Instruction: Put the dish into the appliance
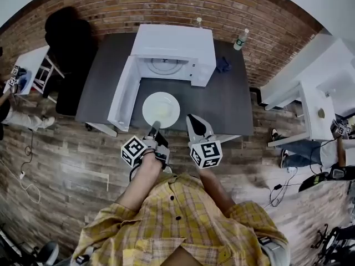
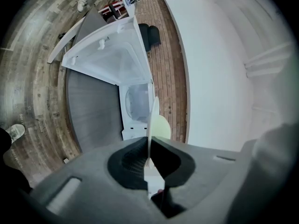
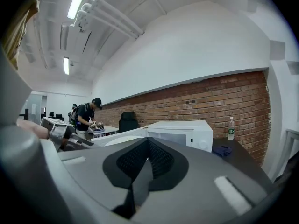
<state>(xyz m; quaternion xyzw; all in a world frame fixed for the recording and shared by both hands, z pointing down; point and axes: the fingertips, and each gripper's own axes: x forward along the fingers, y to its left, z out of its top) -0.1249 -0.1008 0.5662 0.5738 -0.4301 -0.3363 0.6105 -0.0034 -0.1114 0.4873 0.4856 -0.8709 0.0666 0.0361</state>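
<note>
The left gripper [image 2: 149,149] is clamping the white dish [image 2: 151,120] by its rim. Its own view is showing the dish edge-on only, while the head view is showing it round, before the open microwave [image 1: 175,51]. Whether the dish is clearing the dark table [image 1: 222,101] is hard to tell. The right gripper [image 3: 148,146] is closed and empty.

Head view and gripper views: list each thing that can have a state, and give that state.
Microwave door: open wide.
Microwave: empty, only its turntable inside.
Plate: gripped at its rim, in front of the microwave.
Left gripper: fingers shut on the plate.
Right gripper: fingers shut, empty.
Bottle: upright on the table.
</note>
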